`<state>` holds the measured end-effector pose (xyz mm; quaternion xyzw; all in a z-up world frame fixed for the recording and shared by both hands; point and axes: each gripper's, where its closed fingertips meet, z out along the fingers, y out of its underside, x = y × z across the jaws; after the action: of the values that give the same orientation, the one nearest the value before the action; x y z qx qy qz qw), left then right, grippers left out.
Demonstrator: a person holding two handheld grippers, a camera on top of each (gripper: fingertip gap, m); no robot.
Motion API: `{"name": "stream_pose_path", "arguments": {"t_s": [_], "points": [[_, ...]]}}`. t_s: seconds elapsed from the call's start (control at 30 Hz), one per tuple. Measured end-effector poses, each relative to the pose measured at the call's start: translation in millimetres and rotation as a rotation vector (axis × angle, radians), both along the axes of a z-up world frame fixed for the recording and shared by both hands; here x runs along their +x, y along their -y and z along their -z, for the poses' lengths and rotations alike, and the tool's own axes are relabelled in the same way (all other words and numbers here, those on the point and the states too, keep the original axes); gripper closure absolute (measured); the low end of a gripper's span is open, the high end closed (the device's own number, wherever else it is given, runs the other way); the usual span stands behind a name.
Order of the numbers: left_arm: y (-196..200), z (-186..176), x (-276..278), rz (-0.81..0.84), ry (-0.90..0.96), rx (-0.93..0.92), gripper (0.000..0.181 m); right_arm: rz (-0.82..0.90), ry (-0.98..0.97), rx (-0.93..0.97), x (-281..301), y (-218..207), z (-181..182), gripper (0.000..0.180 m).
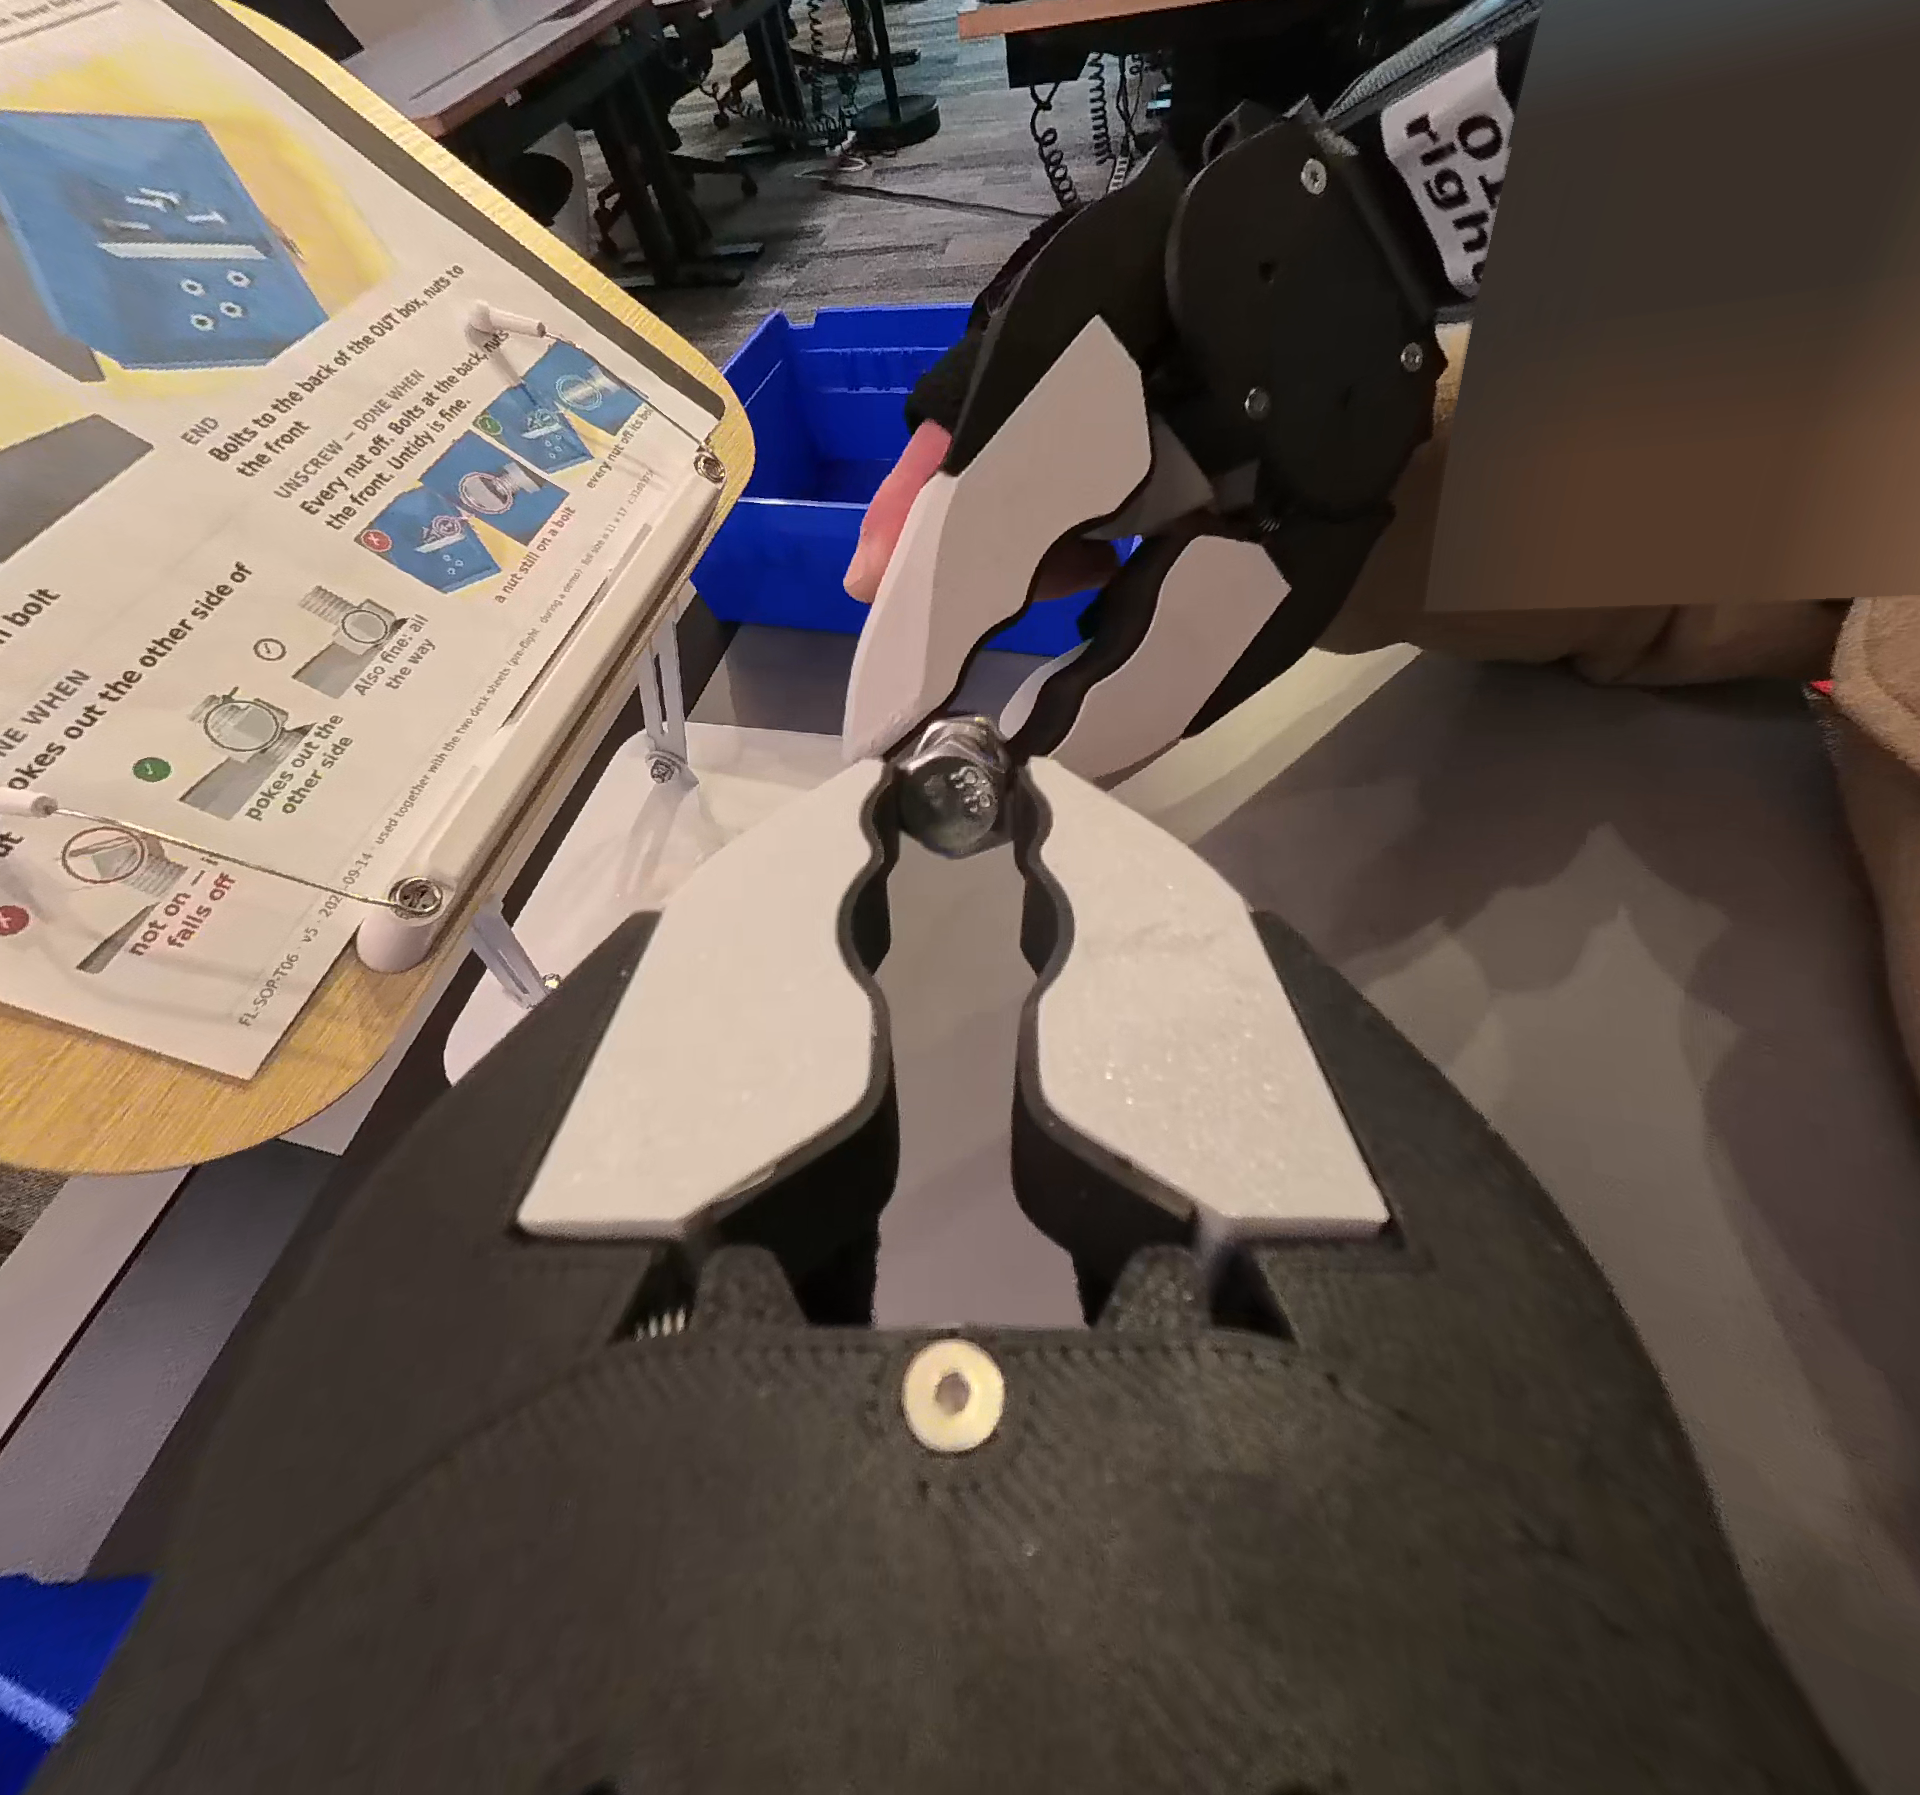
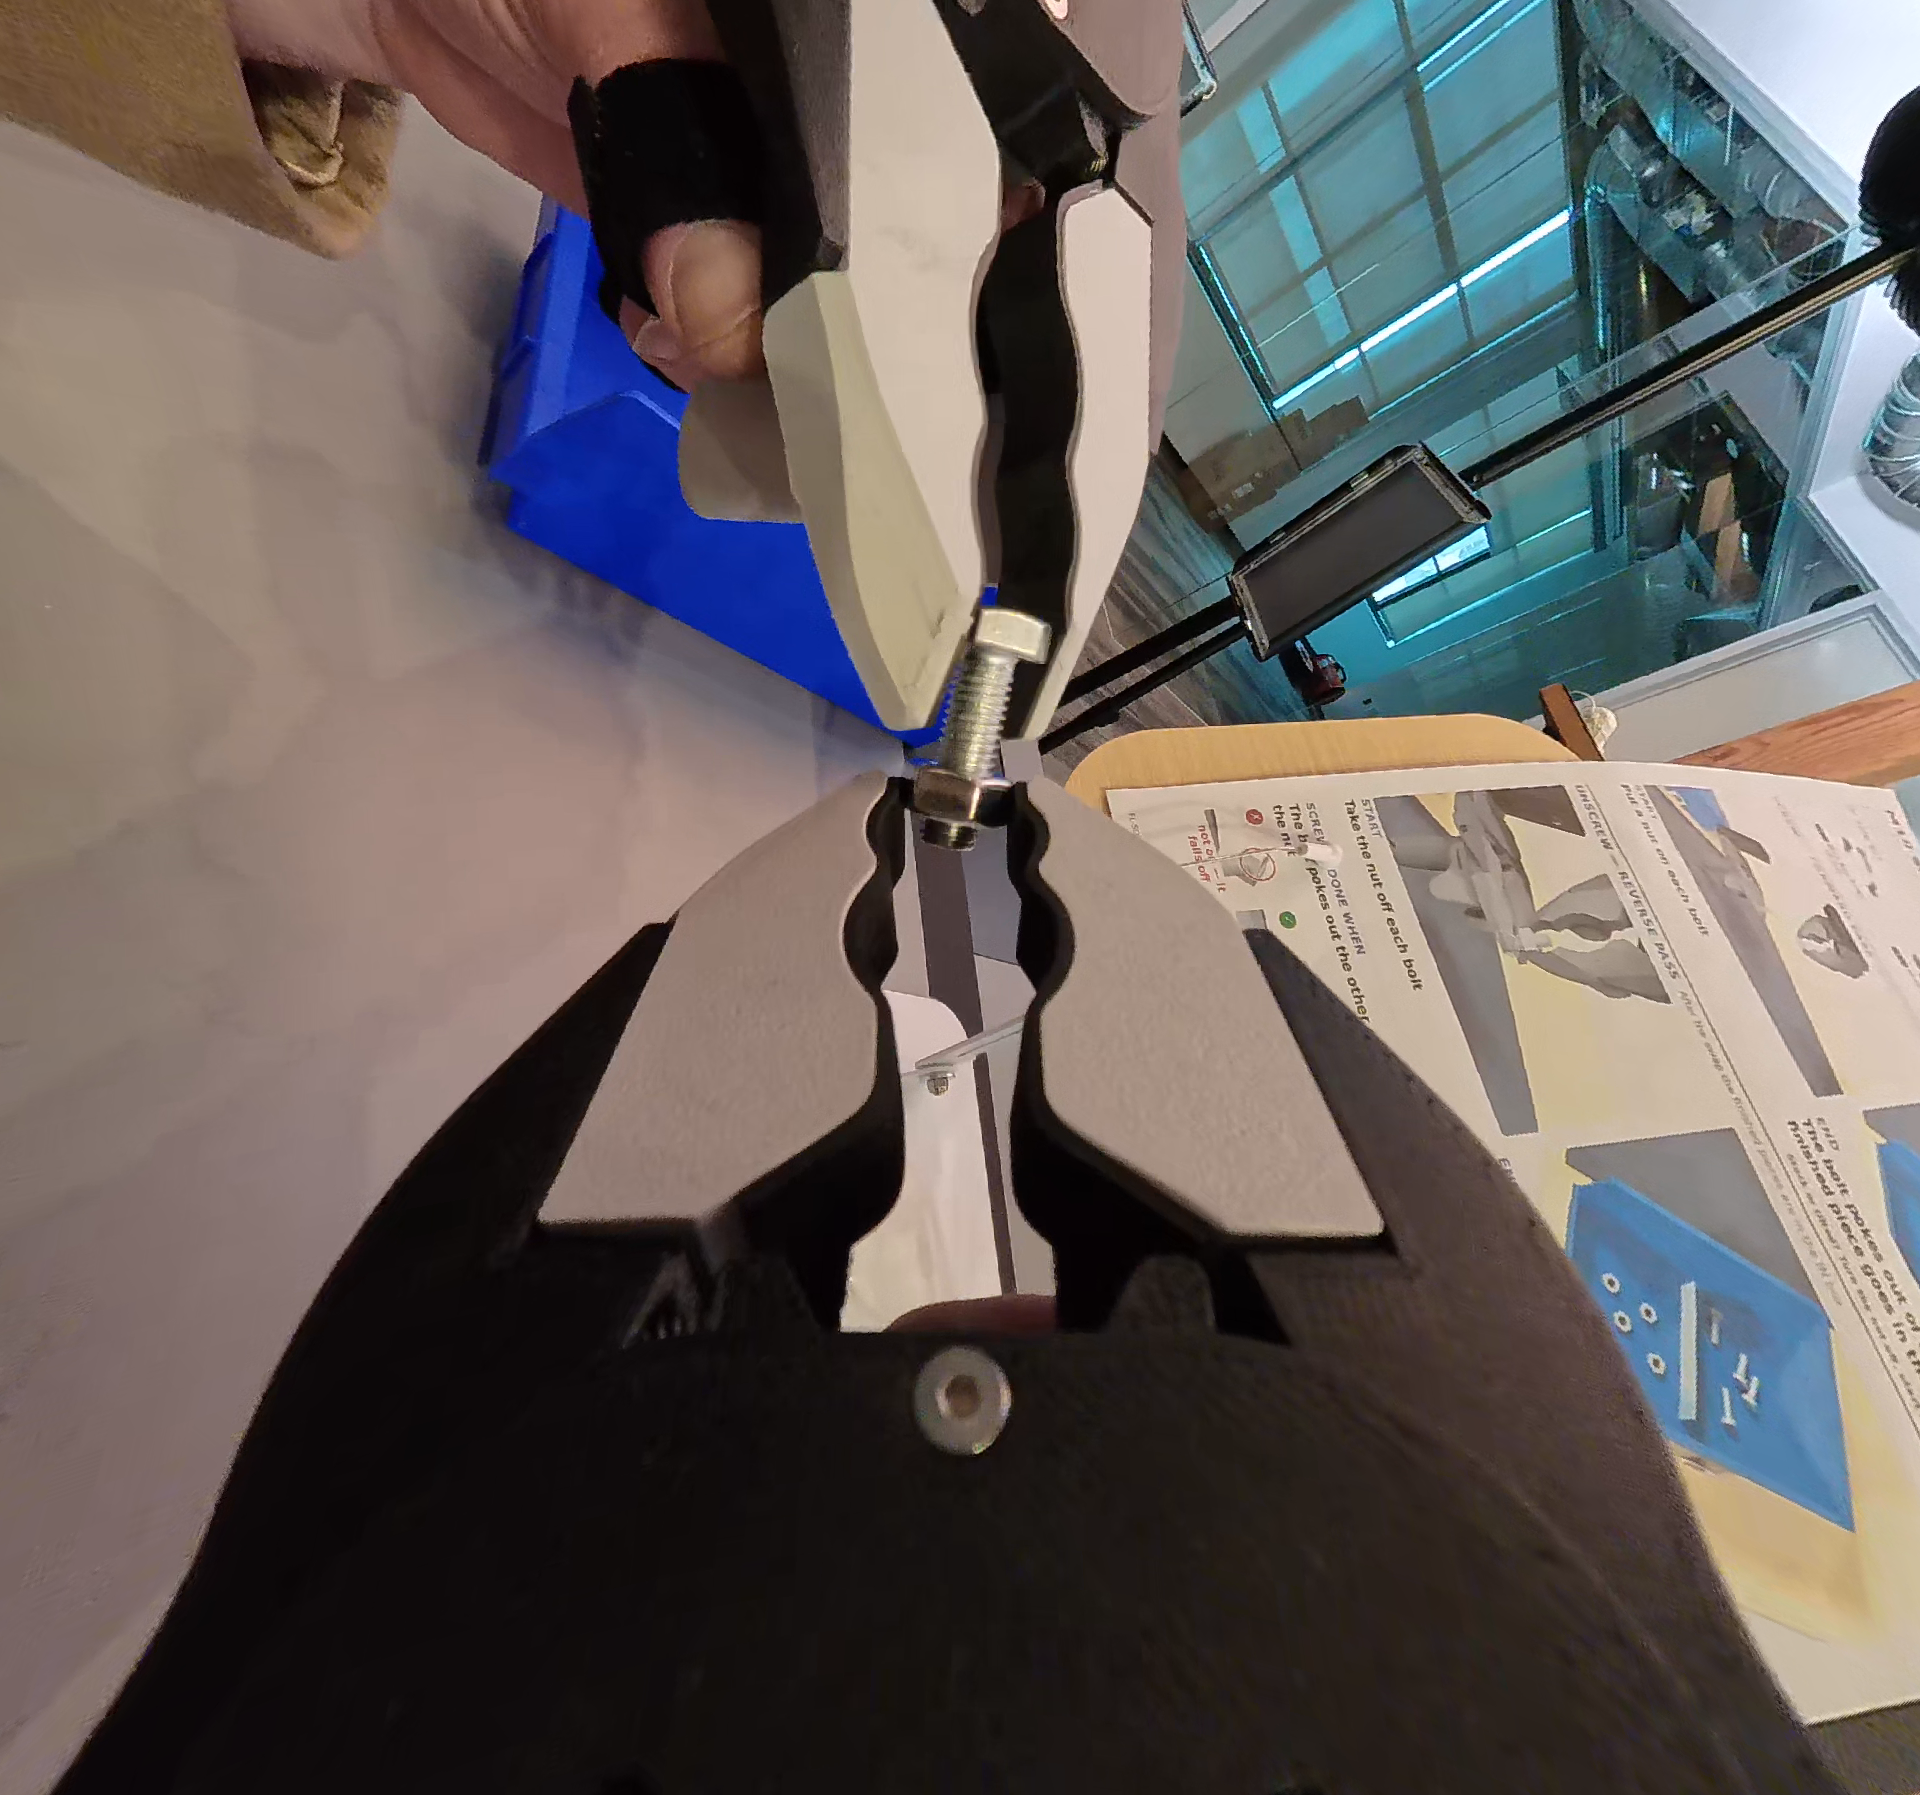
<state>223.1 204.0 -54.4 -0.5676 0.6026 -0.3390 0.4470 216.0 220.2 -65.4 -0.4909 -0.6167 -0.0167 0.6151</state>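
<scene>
Left gripper (image 1: 951, 795): jaws narrow, clamping the bolt (image 1: 948, 800) by its head
Right gripper (image 2: 956, 815): jaws narrow, gripping the nut (image 2: 954, 798) on the bolt's thread
Behind: blue bin (image 1: 821, 457) sitting on the grey table (image 1: 1558, 1018)

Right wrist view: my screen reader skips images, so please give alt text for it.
The right gripper pinches a hex nut on a bolt, whose head the left gripper clamps from above. A blue bin sits behind, a printed sheet at right.

Open-plan office, perhaps lab: rows of desks (image 1: 582, 31), carpet floor (image 1: 883, 187), glass partitions (image 2: 1403, 218), parts bin (image 1: 821, 457).
</scene>
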Motion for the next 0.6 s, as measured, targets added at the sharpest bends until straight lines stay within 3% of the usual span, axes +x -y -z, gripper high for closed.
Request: {"name": "stream_pose_path", "arguments": {"t_s": [0.47, 0.6], "points": [[-4.6, -0.2, 2.2, -0.010, 0.037, 0.007, 0.163, 0.022, -0.007, -0.015, 1.8, -4.0, 1.1, 0.160], [-7.3, -3.4, 0.3, -0.012, 0.066, 0.010, 0.163, 0.023, -0.052, -0.036, 4.2, -4.7, -4.9, 0.150]]}}
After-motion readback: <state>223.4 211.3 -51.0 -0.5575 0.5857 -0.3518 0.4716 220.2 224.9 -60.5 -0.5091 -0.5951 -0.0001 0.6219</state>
